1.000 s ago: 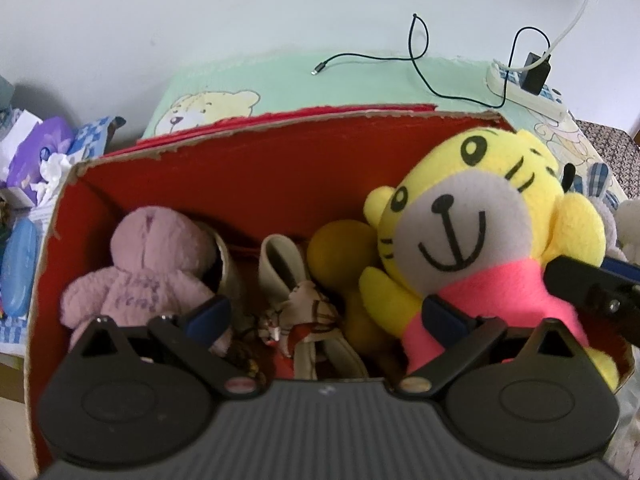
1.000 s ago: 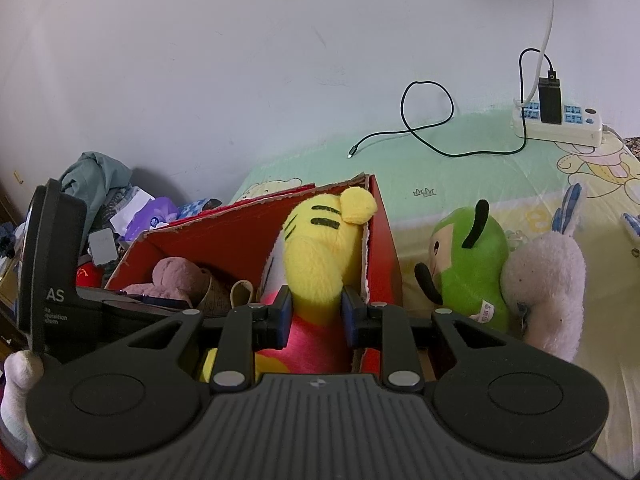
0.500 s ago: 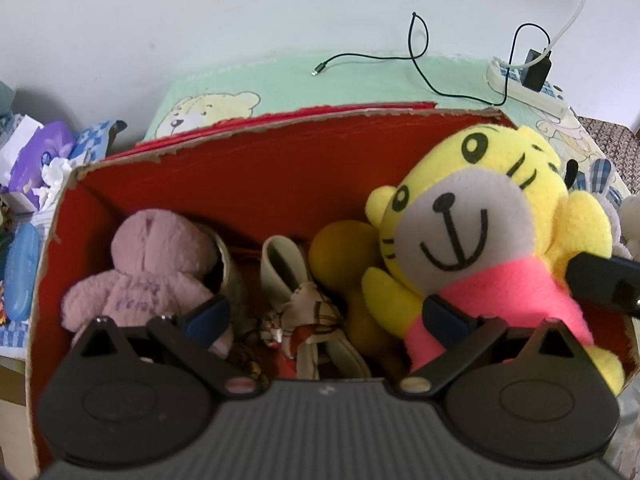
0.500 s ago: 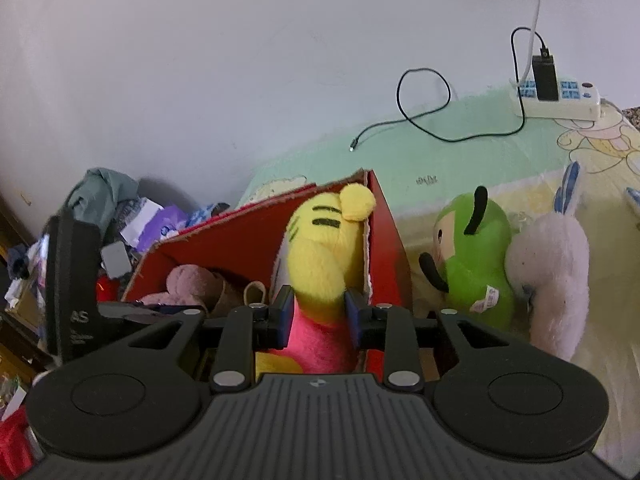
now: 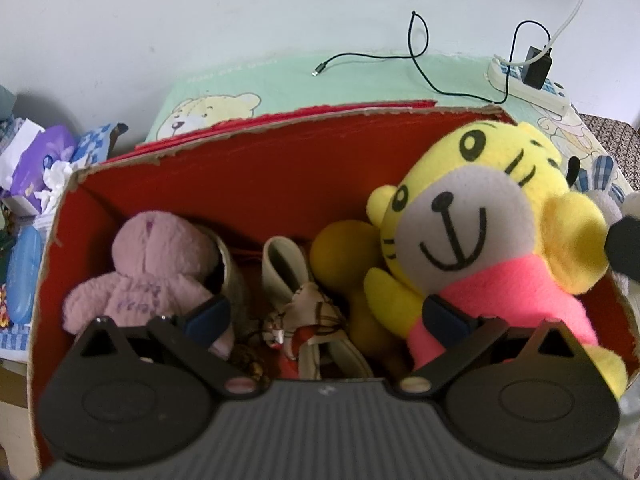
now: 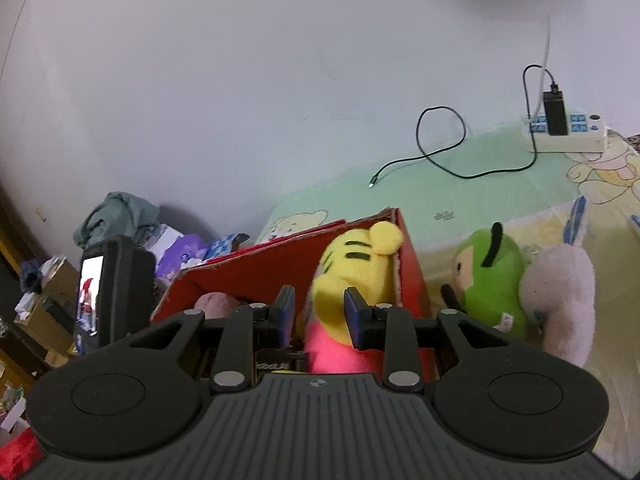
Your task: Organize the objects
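Observation:
A red cardboard box (image 5: pixel 260 168) holds a yellow tiger plush (image 5: pixel 472 232) in a pink shirt, leaning in its right end. A pink plush (image 5: pixel 156 264), a beige boot-shaped toy (image 5: pixel 288 264) and a yellow plush (image 5: pixel 340 248) also lie inside. My left gripper (image 5: pixel 326 316) hangs wide open over the box, holding nothing. My right gripper (image 6: pixel 320 312) stands just behind the tiger (image 6: pixel 352 276), its jaws a little apart and not pinching the plush. In the left wrist view the right gripper (image 5: pixel 624 244) is a blur at the right edge.
A green plush (image 6: pixel 492 280) and a pale pink plush (image 6: pixel 560 300) stand on the bed sheet right of the box (image 6: pixel 256 272). A power strip (image 6: pixel 568 136) and black cable (image 6: pixel 440 160) lie near the wall. Clutter (image 5: pixel 36 168) is piled left of the box.
My right gripper let go of the tiger, its jaws parting slightly, and drew back up and away to the right. The tiger stays in the box. The left gripper has not moved.

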The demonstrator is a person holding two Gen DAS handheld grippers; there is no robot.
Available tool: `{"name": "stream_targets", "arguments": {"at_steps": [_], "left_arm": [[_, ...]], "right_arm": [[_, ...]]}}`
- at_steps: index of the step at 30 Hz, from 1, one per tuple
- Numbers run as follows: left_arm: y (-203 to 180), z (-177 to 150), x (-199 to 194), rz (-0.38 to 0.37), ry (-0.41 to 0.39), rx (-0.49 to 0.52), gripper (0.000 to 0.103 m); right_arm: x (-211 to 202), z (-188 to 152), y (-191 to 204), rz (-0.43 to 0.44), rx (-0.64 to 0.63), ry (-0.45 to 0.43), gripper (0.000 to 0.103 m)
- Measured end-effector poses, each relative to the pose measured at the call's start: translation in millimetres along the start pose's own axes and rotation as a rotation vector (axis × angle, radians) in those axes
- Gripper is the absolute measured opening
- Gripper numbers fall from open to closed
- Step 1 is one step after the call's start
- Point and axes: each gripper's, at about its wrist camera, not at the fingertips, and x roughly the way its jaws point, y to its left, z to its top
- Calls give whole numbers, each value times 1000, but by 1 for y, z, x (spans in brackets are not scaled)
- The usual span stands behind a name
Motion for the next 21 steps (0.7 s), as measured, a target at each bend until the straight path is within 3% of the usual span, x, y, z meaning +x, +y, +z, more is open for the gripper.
{"name": "stream_targets", "arguments": {"at_steps": [6, 10, 14, 21], "left_arm": [[-1, 0, 0, 7, -2, 4, 102], [-1, 0, 1, 9, -3, 5, 102], [-2, 0, 0, 13, -5, 10, 102], [-3, 1, 0, 22, -7, 16, 102]], "right_arm": [[7, -4, 4, 35, -3, 48, 30], [3, -4, 5, 68, 9, 27, 30], [11, -9, 6, 82, 16, 77, 30], [14, -10, 1, 13, 37, 100, 31]]}}
